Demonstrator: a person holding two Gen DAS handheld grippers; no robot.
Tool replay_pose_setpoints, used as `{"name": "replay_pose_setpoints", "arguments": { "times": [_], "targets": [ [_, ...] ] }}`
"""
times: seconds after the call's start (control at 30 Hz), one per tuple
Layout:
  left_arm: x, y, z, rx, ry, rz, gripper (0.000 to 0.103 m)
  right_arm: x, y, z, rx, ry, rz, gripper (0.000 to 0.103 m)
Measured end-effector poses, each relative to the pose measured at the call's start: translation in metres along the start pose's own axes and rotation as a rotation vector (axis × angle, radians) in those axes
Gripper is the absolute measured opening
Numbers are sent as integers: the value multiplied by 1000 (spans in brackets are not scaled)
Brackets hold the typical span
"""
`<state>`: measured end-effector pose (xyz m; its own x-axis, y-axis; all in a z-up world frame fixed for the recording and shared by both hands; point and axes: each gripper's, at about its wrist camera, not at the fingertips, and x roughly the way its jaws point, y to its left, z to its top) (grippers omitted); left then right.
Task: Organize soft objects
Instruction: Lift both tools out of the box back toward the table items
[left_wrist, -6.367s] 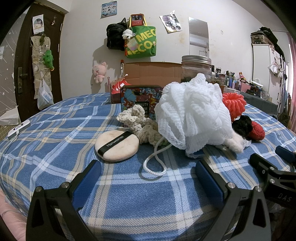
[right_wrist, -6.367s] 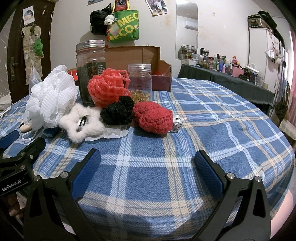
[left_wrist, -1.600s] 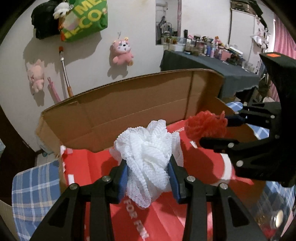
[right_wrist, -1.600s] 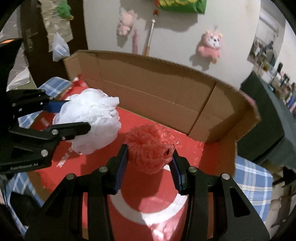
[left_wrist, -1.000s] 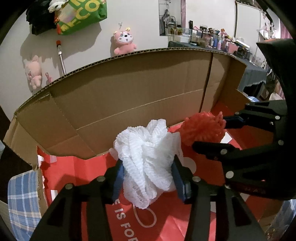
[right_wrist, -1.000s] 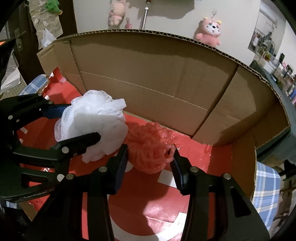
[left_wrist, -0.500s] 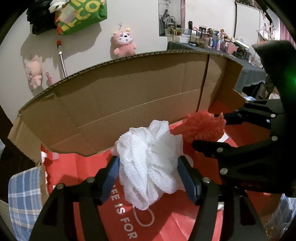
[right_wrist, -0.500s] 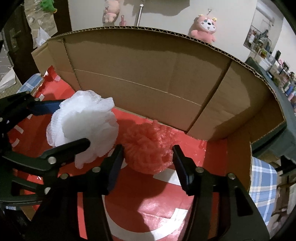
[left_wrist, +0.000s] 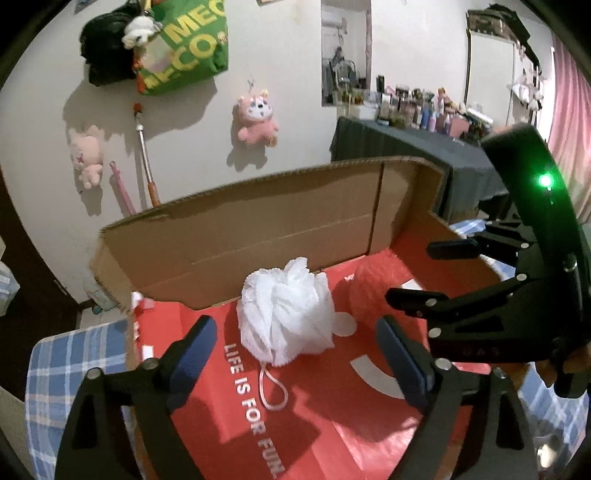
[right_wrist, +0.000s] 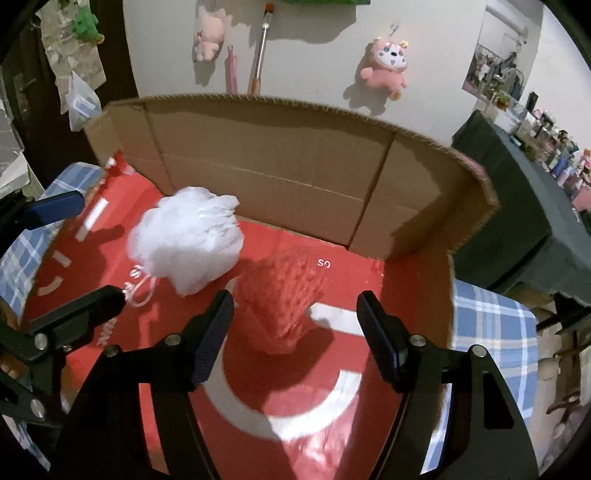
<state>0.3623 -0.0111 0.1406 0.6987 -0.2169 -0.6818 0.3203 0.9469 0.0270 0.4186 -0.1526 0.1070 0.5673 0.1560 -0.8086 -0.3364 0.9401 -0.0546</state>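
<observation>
**Both puffs in the box, both claws released**

The white mesh puff (left_wrist: 286, 312) is seen lying on the red floor of the cardboard box (left_wrist: 258, 218), close to the brown back wall. Its loop cord (left_wrist: 273, 389) is trailed out toward the camera across the white lettering printed on the red lining. The left claw (left_wrist: 295, 354) is held above the box with its jaws spread wide; the puff sits between and beyond the blue pads (left_wrist: 194, 349), touched by neither.

From the right wrist view, the red mesh puff (right_wrist: 286, 299) is recorded on the box floor just right of the white mesh puff (right_wrist: 188, 240) (the two appear to touch or nearly touch; the red one is motion-blurred, so its outline is uncertain). The right claw (right_wrist: 295, 332) is likewise spread apart, with the red puff ahead of the gap and free of both pads (right_wrist: 212, 332). In the left wrist view the red puff (left_wrist: 364, 288) is only faintly made out against the red lining, partly behind the right claw (left_wrist: 424, 273).

The box is set on a surface covered in blue plaid cloth (right_wrist: 491, 325). A pink plush toy (right_wrist: 384, 64) is noted hanging on the wall behind the box.
</observation>
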Motion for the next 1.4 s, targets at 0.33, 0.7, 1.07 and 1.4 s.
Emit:
{"name": "replay_pose_setpoints", "arguments": {
  "times": [0.33,0.7,1.07,1.4],
  "targets": [
    [-101,-16,-24,-58,-158,28,103,-104,7,-44,11,-143,-3,76],
    [-209,-39,-77,-79,-338,-6,103,-224,41,-123,-15,-375,25,82],
    [-273,-54,-144,-107,-448,49,103,-290,78,-214,-30,-561,-16,95],
    [-270,-73,-215,-162,-448,69,103,-268,90,-292,58,-576,-42,95]
  ]
}}
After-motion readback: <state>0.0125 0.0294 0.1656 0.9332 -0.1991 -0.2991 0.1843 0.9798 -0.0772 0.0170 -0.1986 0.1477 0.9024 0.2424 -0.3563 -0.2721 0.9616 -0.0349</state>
